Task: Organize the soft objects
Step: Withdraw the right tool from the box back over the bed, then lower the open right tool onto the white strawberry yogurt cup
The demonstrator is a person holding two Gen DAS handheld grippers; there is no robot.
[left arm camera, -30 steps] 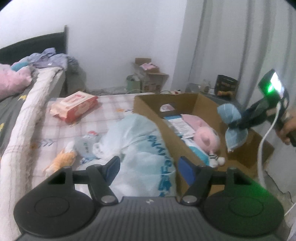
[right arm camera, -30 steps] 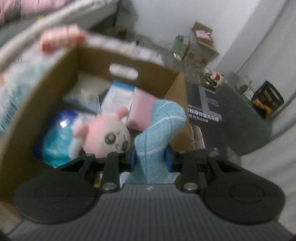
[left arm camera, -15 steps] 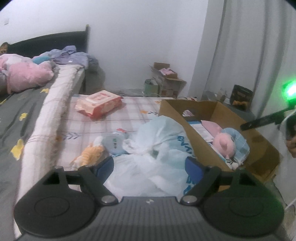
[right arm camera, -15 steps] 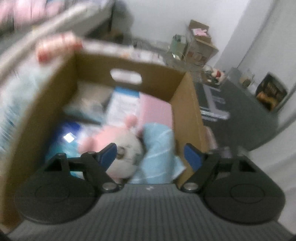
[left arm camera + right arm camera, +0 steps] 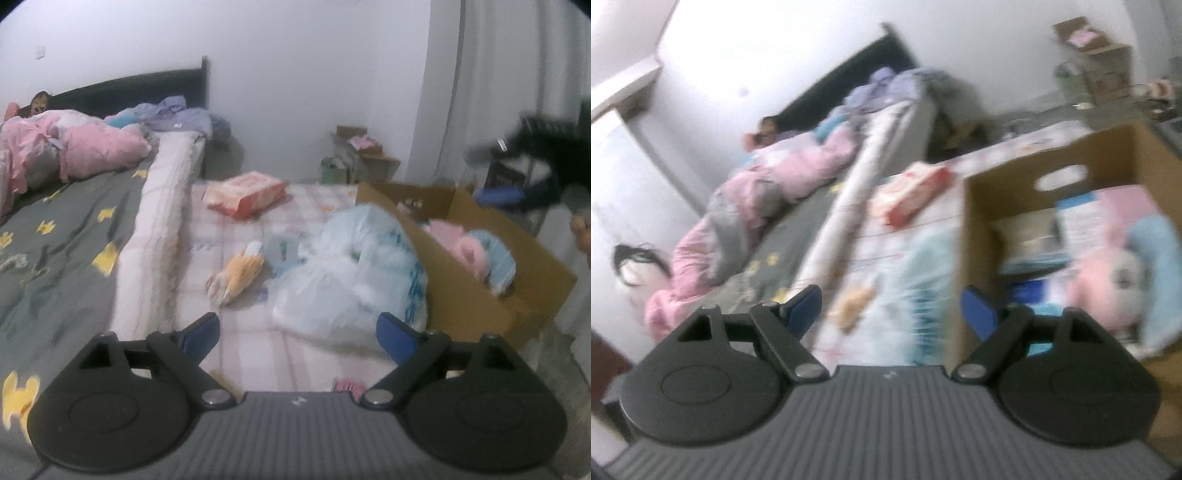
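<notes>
An open cardboard box (image 5: 469,306) on the checked mattress holds a pink plush (image 5: 467,251) with a light blue knitted cloth (image 5: 500,258) beside it. Left of the box lie a white-and-blue plastic bag (image 5: 351,273), an orange plush toy (image 5: 236,277) and a small pale blue toy (image 5: 280,249). My left gripper (image 5: 297,328) hovers before the bag, its jaws opening with nothing between them. My right gripper (image 5: 890,299) is lifted beside the box (image 5: 975,229), its jaws opening and empty. The pink plush (image 5: 1108,284) and the blue cloth (image 5: 1156,240) lie to its right.
A pink wipes pack (image 5: 245,194) lies at the far end of the mattress. The grey bed with a pink quilt (image 5: 92,147) runs along the left. Small boxes (image 5: 358,155) stand by the far wall. A curtain hangs on the right.
The right gripper let go of the light blue cloth, which now lies in the box by the pink plush, then rose and swung left. The left gripper opened wider and drew back.
</notes>
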